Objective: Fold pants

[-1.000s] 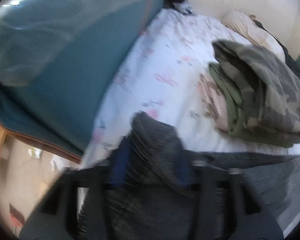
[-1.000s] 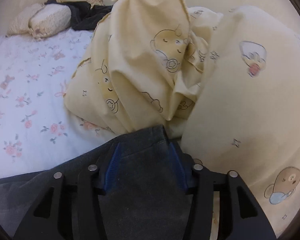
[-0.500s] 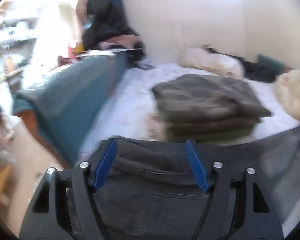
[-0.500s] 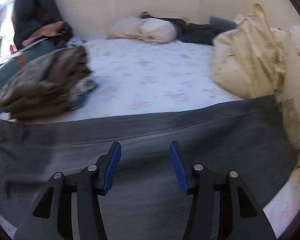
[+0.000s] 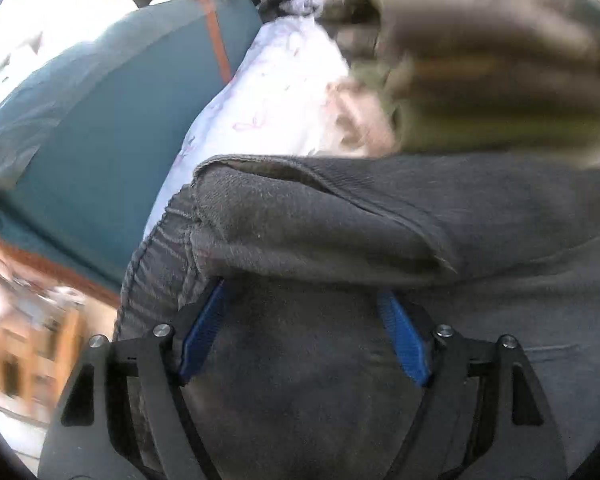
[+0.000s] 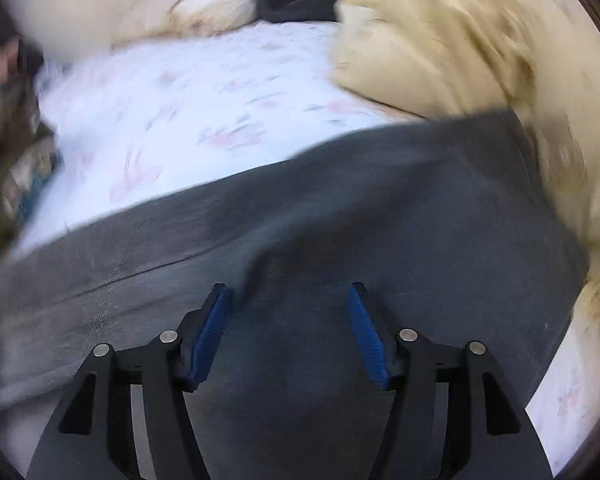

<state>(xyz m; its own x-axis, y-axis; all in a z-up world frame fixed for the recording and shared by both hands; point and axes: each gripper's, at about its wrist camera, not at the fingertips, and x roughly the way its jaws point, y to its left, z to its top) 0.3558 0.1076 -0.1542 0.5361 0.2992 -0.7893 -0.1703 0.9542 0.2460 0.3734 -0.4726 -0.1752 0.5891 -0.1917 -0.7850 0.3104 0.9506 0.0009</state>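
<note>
Grey fleece: the pants [image 5: 340, 232] lie across the near edge of the bed [image 6: 204, 92], stretched from my left side to my right.
Waistband end: in the left wrist view a ribbed band and a turned-over flap sit just ahead of my left gripper [image 5: 304, 332].
Leg end: in the right wrist view the cloth [image 6: 340, 200] runs flat up to the cream duvet [image 6: 460, 40] and touches it.
Left fingers: the jaws are opening; fabric lies between the blue pads [image 5: 202, 340], which no longer pinch it.
Right fingers: on my right gripper [image 6: 290, 332] the jaws are also opening, cloth beneath and between them, not clamped.
Step in hand: I judge this to be the release after laying the pants down.
Doing it well: I should let both ends go together, so neither side drags, and lift clear without snagging the flap.
Watch: the flap at the waistband looks rumpled and probably wants smoothing before the next fold.
Neighbours: a blurred camouflage pile [image 5: 480, 64] sits just beyond the pants; keep clear.
</note>
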